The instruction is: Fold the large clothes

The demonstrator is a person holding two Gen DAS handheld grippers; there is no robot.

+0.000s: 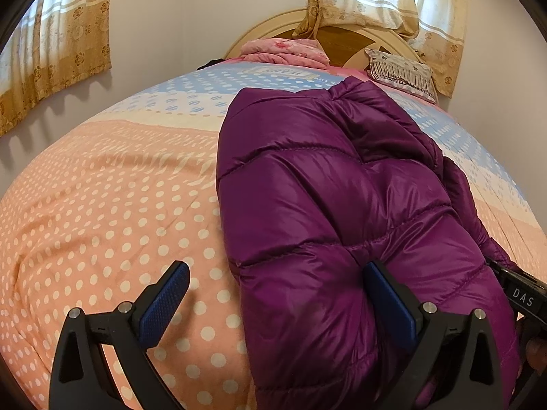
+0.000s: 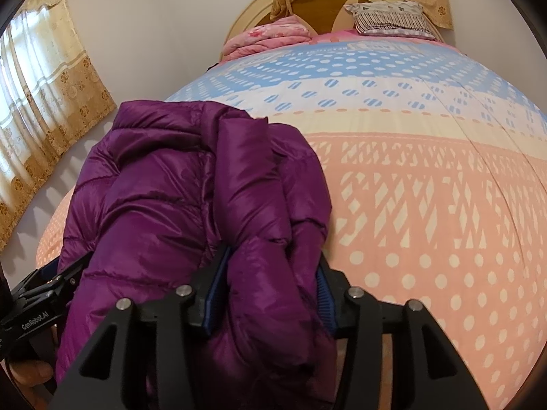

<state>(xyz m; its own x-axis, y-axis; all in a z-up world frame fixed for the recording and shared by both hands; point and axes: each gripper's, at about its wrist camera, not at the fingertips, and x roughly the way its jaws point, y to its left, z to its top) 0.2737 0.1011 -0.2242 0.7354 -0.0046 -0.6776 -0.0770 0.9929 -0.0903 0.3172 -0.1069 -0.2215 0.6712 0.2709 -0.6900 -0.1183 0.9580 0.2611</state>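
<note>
A shiny purple puffer jacket (image 1: 324, 188) lies lengthwise on the bed, bunched into a long narrow shape. My left gripper (image 1: 277, 290) is open wide at the jacket's near left edge; its right finger (image 1: 386, 294) presses on the jacket and its left finger (image 1: 167, 294) hangs over the bedspread. My right gripper (image 2: 270, 287) is shut on a thick fold of the jacket (image 2: 191, 188) at its near right side. The left gripper (image 2: 44, 290) shows at the left edge of the right wrist view.
The bed carries a dotted pink, cream and blue bedspread (image 1: 112, 205). A folded pink blanket (image 1: 283, 51) and a patterned pillow (image 2: 389, 17) lie by the wooden headboard (image 2: 318, 3). Curtains (image 1: 54, 44) hang on the wall to the left.
</note>
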